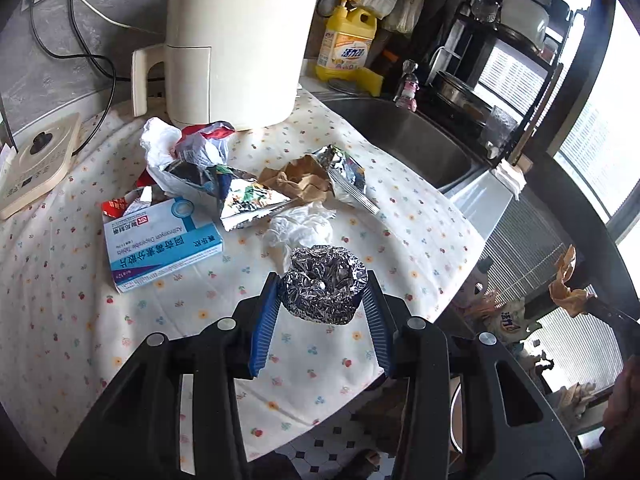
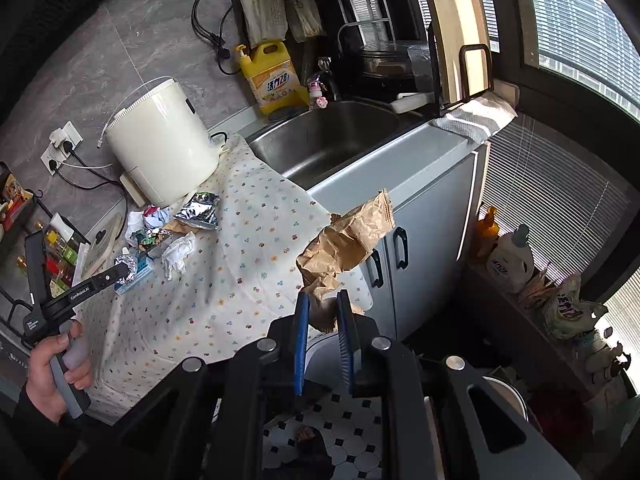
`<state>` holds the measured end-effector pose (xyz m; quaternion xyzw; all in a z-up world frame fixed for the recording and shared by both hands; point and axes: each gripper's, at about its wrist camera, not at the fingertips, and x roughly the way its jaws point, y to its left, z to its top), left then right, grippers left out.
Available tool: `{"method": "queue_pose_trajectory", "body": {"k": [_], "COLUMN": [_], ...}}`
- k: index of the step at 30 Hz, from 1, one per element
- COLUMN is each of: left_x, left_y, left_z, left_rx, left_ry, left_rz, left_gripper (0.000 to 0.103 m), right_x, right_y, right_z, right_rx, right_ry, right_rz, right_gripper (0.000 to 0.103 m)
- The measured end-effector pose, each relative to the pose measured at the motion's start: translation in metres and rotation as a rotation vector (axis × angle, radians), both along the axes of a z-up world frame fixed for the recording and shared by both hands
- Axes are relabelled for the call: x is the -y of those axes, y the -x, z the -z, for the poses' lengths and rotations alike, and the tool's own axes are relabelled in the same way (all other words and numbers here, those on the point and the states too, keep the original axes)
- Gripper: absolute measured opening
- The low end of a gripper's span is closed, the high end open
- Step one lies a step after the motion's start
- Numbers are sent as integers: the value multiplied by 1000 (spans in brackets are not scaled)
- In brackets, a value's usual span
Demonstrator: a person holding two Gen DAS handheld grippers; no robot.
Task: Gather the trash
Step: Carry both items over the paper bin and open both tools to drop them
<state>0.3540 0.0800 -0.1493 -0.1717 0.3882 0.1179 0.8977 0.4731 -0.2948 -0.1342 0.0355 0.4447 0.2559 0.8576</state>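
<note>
My left gripper (image 1: pixel 323 280) is shut on a crumpled foil ball (image 1: pixel 320 300), its blue pads pressed on both sides, over the front of the flowered tablecloth (image 1: pixel 80 320). Behind it lie a white tissue (image 1: pixel 304 224), a blue-and-white medicine box (image 1: pixel 160 248), foil snack bags (image 1: pixel 252 200), brown paper (image 1: pixel 296 180) and crumpled wrappers (image 1: pixel 184 144). My right gripper (image 2: pixel 323 294) is shut on a crumpled brown paper bag (image 2: pixel 348 240), held in the air off the table's edge, in front of the sink cabinet (image 2: pixel 432 216). A hand (image 2: pixel 56 368) holds the left gripper (image 2: pixel 120 270).
A cream appliance (image 1: pixel 240 40) stands at the back of the table, with a cream device (image 1: pixel 36 164) to its left. The steel sink (image 1: pixel 408 140), a yellow detergent bottle (image 1: pixel 348 44) and a dish rack (image 1: pixel 500 60) are to the right. Tiled floor (image 2: pixel 352 432) lies below.
</note>
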Motion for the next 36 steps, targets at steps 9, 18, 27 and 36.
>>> {"method": "queue_pose_trajectory", "body": {"k": [9,18,27,36], "left_x": [122,225,294,365], "left_y": [-17,-19,-27,-45], "left_z": [19,46,62,79], "left_rx": [-28,-71,-102,-160], "left_ry": [14,44,65,112], "left_rz": [120,240,360,523], "left_gripper": [42,42,42,43], "right_x": [97,158,215,262], "right_y": [14,31,34,43], "right_z": [53,104,89,68], "right_rx": [-127,-233,-187,-153], "right_ry": [62,130,148,143], "right_rz": [22,47,162,258], "right_gripper": [17,68,84,88]}}
